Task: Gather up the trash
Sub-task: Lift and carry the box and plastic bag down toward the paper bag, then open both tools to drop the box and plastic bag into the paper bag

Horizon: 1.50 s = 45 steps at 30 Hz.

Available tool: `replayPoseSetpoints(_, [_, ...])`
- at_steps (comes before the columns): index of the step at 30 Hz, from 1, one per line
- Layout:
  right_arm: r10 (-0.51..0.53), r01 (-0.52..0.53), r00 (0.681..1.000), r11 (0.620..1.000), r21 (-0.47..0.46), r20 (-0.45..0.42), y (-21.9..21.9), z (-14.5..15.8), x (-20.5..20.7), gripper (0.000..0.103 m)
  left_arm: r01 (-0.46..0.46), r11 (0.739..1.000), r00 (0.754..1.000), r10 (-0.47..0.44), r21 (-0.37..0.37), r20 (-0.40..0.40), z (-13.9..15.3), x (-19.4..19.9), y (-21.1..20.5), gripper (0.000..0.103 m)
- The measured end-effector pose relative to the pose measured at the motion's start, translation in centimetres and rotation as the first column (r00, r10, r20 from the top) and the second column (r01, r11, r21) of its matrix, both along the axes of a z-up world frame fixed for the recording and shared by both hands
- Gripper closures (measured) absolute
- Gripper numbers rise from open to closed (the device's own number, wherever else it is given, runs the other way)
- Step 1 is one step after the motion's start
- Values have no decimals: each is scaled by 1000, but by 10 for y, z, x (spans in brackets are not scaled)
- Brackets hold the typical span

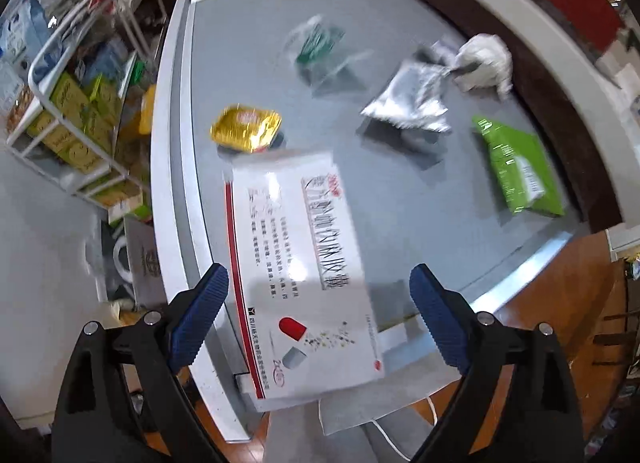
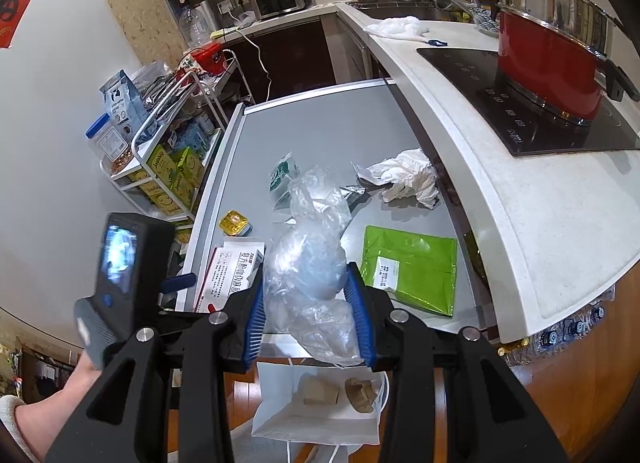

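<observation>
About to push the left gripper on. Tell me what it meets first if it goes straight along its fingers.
Most likely the white medicine box, lying between the open left gripper fingers at the grey table edge. Blur leaves the gap unclear.

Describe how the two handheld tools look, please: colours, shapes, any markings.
Both the left tool and the right tool have black angular plastic arms joined with round silver rivets. Their fingers carry blue ribbed pads. No cables or markings show.

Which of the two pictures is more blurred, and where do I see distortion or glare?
Left wrist view: motion blur smears the white medicine box, the silver pouch and the green packet. Right wrist view: much sharper; only the other handheld device at left is blurred. Both views: fisheye bends the grey table's edge; glare shows on the clear plastic bag.
</observation>
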State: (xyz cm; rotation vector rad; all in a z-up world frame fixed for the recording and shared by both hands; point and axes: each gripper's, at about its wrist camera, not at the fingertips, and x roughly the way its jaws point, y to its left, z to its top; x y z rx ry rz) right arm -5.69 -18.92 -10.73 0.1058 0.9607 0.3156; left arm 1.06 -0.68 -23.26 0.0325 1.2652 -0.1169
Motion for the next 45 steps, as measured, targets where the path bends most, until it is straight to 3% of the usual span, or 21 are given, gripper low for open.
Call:
replayPoseSetpoints(3, [5,-5,1000,1000,-2,-4,1,-1,0,66,4,1000,999,-4,3,-34,-13,4,0,11])
replayPoseSetpoints(5, [5,-5,1000,1000,-4,-6,0,-1,1,66,8,1000,999,-7,23,-37,-18,3,-1,28])
replayPoseSetpoints(9, [-3,3,1000,1000,-4,-7,-5,0,2,66,11,1000,1000,-11,-21,-19,-13,-2,3,29])
replayPoseSetpoints(17, [-15,14,1000,999,47,20,-18,16,-3,66,40,991,987,-20,-124,162,62,-20,19,29])
replayPoseSetpoints(24, [17,-23,999,994,107,52,-28,37,-18,66,111,981,938,-51,-158,342,130,-51,14,29])
replayPoseSetpoints(29, [49,-55,997,991,119,54,-33,41,-36,66,196,970,911,-125,-146,393,146,-81,4,29])
replayPoseSetpoints(34, [82,-81,997,990,115,-5,-39,28,-54,66,267,956,908,-206,-124,364,143,-103,2,29])
replayPoseSetpoints(38, [99,-89,990,991,98,-102,-43,0,-68,66,344,929,912,-295,-139,284,128,-124,-2,29])
replayPoseSetpoints(45, [111,-97,946,993,62,-304,-36,-82,-87,66,446,884,895,-443,-144,49,51,-152,-18,29])
